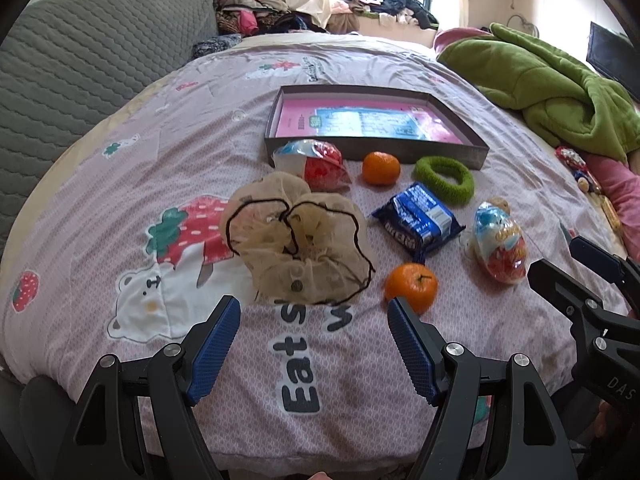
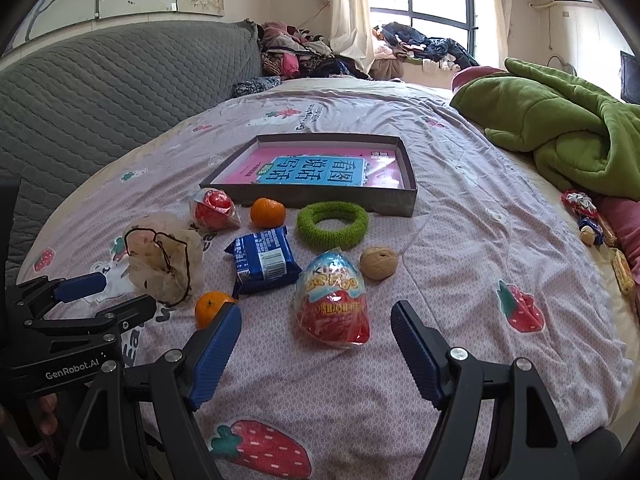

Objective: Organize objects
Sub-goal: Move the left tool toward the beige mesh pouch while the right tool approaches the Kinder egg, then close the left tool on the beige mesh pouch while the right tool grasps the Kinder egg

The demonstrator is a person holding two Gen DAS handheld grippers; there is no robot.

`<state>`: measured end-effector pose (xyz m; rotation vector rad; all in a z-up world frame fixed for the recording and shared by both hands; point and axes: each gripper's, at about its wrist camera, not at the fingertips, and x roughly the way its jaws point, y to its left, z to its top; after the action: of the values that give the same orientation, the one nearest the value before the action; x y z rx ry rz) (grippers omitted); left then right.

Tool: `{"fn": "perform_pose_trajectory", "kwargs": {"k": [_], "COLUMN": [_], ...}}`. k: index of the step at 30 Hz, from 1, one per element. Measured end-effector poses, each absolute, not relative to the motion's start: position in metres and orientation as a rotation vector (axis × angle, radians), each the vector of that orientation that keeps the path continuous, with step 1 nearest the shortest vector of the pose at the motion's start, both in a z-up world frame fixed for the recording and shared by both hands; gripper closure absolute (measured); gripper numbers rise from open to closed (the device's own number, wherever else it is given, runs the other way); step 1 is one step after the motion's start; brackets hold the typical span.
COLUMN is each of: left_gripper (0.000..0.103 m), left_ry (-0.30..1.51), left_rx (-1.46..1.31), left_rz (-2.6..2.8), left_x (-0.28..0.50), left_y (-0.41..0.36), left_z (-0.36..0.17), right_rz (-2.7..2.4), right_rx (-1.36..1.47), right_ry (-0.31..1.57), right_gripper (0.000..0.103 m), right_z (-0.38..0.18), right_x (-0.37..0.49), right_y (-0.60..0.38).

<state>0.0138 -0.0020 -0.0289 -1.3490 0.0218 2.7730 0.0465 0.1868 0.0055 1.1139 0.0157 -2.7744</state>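
Observation:
On the bed lie a beige scrunchie (image 1: 296,236) (image 2: 164,264), two oranges (image 1: 411,286) (image 1: 381,168), a blue biscuit pack (image 1: 418,220) (image 2: 262,260), a green hair ring (image 1: 444,180) (image 2: 332,224), two wrapped chocolate eggs (image 2: 332,304) (image 2: 214,208) and a walnut (image 2: 379,263). A shallow dark box (image 1: 376,152) (image 2: 320,200) holds a pink book. My left gripper (image 1: 314,312) is open, just short of the scrunchie. My right gripper (image 2: 316,316) is open, with the near egg between its fingertips' line.
A green blanket (image 2: 560,128) is heaped at the right. A grey quilted headboard (image 2: 100,92) stands at the left. Small snacks (image 2: 592,224) lie at the right bed edge. Clothes (image 2: 304,52) are piled by the window.

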Motion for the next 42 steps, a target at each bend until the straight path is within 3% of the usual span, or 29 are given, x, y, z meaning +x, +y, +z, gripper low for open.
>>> {"fn": "perform_pose_trajectory", "kwargs": {"k": [21, 33, 42], "left_gripper": [0.026, 0.026, 0.026], "left_ry": [0.014, -0.103, -0.136], "left_rx": [-1.461, -1.408, -1.401], "left_rz": [2.696, 2.768, 2.781], "left_x": [0.028, 0.009, -0.015], "left_y": [-0.010, -0.034, -0.044], "left_z": [-0.051, -0.050, -0.054], "right_rz": [-2.686, -2.741, -2.764], "right_rx": [1.250, 1.242, 1.242], "right_ry": [0.025, -0.050, 0.015], "right_gripper": [0.026, 0.026, 0.026], "right_z": [-0.023, -0.023, -0.027], "right_x": [0.055, 0.043, 0.021], "right_y": [0.184, 0.199, 0.196]}}
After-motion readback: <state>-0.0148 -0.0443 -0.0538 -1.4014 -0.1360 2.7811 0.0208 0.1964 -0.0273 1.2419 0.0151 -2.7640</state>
